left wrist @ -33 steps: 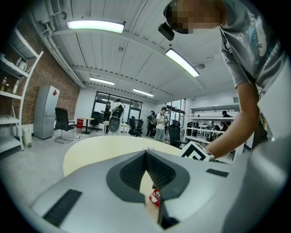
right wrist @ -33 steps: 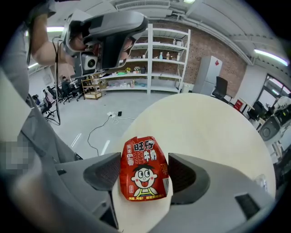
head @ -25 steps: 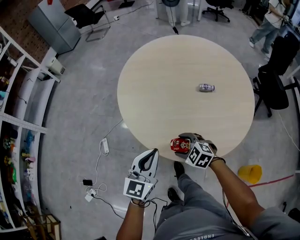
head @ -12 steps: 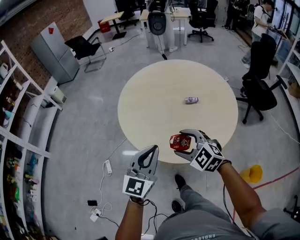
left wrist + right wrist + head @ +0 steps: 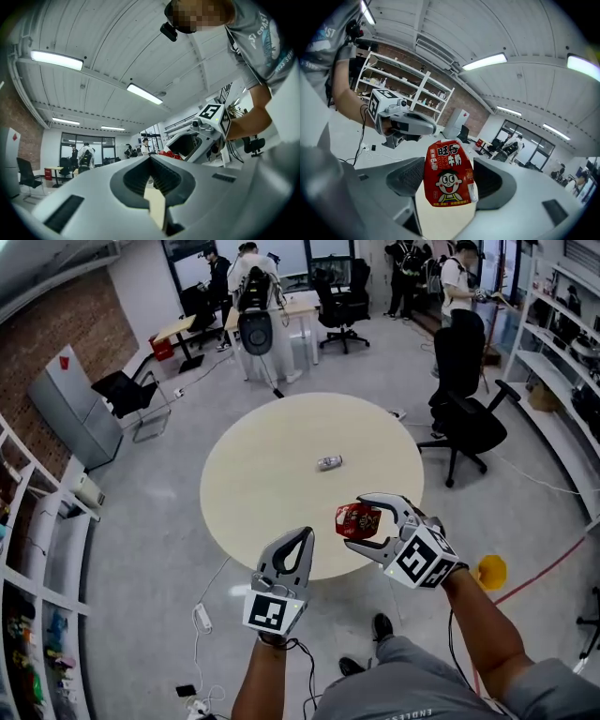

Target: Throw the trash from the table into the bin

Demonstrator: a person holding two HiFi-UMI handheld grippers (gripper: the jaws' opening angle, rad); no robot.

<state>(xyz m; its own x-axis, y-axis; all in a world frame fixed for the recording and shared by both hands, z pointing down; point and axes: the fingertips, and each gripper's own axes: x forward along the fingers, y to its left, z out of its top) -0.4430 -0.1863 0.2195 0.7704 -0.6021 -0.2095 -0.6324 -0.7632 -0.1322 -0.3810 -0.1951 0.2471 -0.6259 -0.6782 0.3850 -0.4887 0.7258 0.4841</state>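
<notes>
My right gripper [image 5: 362,521] is shut on a red milk carton [image 5: 357,519] with a cartoon face, held in the air above the near edge of the round beige table [image 5: 272,493]. In the right gripper view the carton [image 5: 449,174] stands upright between the pads. A silver can [image 5: 329,462] lies on its side near the table's middle. My left gripper [image 5: 298,546] hangs left of the right one, jaws together and empty; in its own view the left gripper [image 5: 151,161] shows nothing between its tips. A yellow bin [image 5: 489,571] stands on the floor to the right.
A black office chair [image 5: 464,418] stands right of the table. Shelving [image 5: 37,549] and a grey cabinet [image 5: 70,413] line the left wall. A power strip and cables [image 5: 202,618] lie on the floor at the near left. People stand at the far desks.
Both grippers have risen, the right one lifting the carton off the table's near edge. The head view has tilted up, and the table and can now sit farther left.
</notes>
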